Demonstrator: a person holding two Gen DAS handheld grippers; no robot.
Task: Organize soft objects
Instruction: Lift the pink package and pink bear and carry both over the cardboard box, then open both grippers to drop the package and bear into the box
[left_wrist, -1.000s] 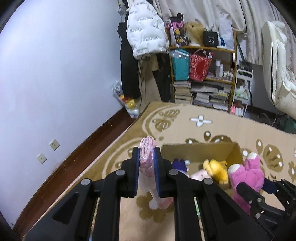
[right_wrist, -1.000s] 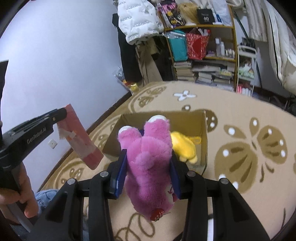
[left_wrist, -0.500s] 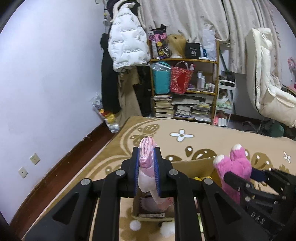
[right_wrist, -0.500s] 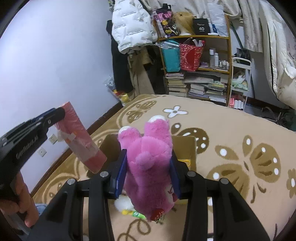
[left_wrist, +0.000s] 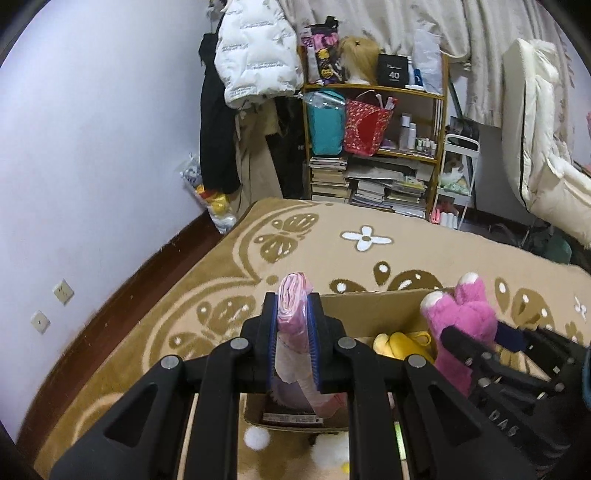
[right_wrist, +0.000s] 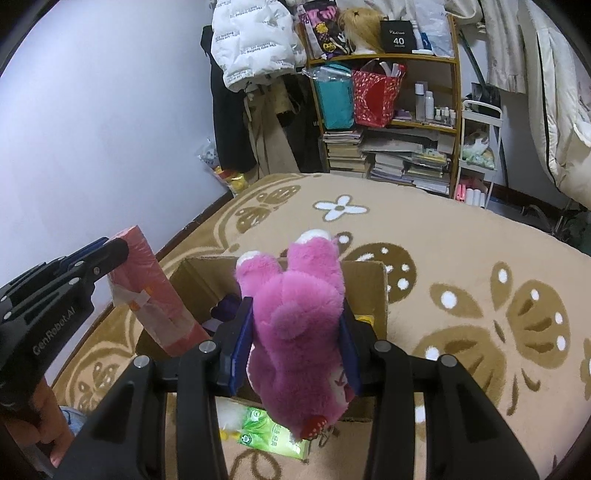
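Carry-to-box step: left gripper clamps a pink wrapped pack; right gripper squeezes a magenta plush bear above the cardboard box. Next: lower, release inside.

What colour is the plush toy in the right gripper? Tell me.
Magenta pink plush toy, white-tipped feet; clearest in the right wrist view.

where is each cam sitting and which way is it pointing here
Left wrist: on the left gripper, looking down over its fingers, shut on a pink packet, toward the cardboard box; the right gripper shows at its right.
Right wrist: on the right gripper, shut on the pink plush toy, above the box; left gripper and a hand show.
Shared: box, carpet, bookshelf.
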